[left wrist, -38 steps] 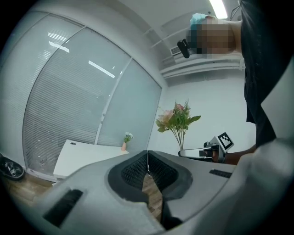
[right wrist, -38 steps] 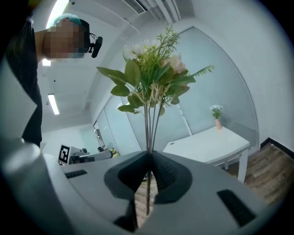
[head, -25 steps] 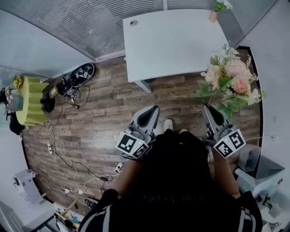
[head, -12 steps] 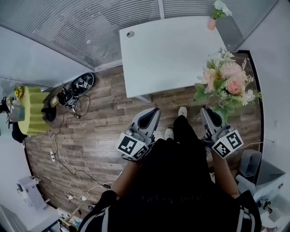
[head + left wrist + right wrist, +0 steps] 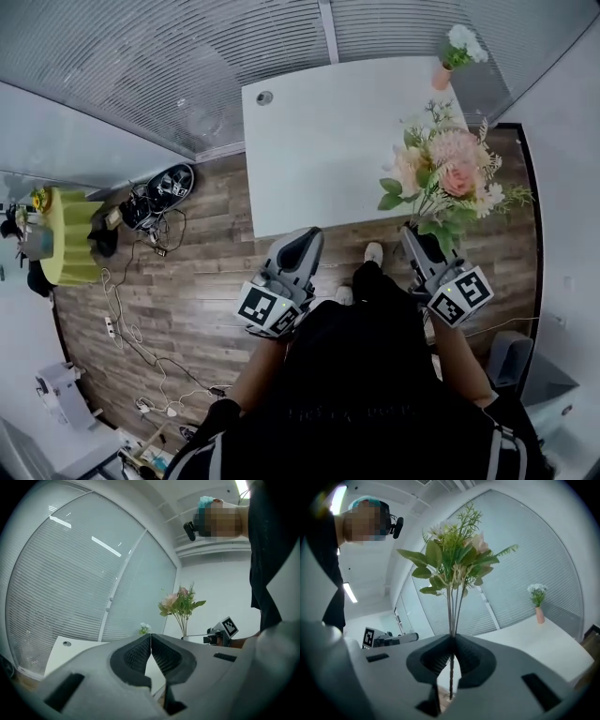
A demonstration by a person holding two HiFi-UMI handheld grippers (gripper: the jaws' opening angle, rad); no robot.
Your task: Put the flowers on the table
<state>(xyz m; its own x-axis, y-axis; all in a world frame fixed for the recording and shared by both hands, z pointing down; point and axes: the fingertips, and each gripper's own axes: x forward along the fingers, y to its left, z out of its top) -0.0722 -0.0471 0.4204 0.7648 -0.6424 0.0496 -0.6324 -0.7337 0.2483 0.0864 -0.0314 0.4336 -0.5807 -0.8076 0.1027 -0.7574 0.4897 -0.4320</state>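
Observation:
A bunch of pink and cream flowers with green leaves stands upright in my right gripper, which is shut on the stems. The blooms rise above the jaws in the right gripper view. The bunch hangs over the near right corner of the white table. My left gripper is shut with nothing in it, held at the table's near edge. From the left gripper view the flowers show to the right, beyond the closed jaws.
A small pink vase with white flowers stands at the table's far right corner. Glass walls with blinds run behind the table. Cables and a power strip lie on the wood floor at left, near a yellow stool.
I have stepped closer to the table. The flowers in my right gripper have moved forward and left, now over the table's near right corner. Both grippers stay shut.

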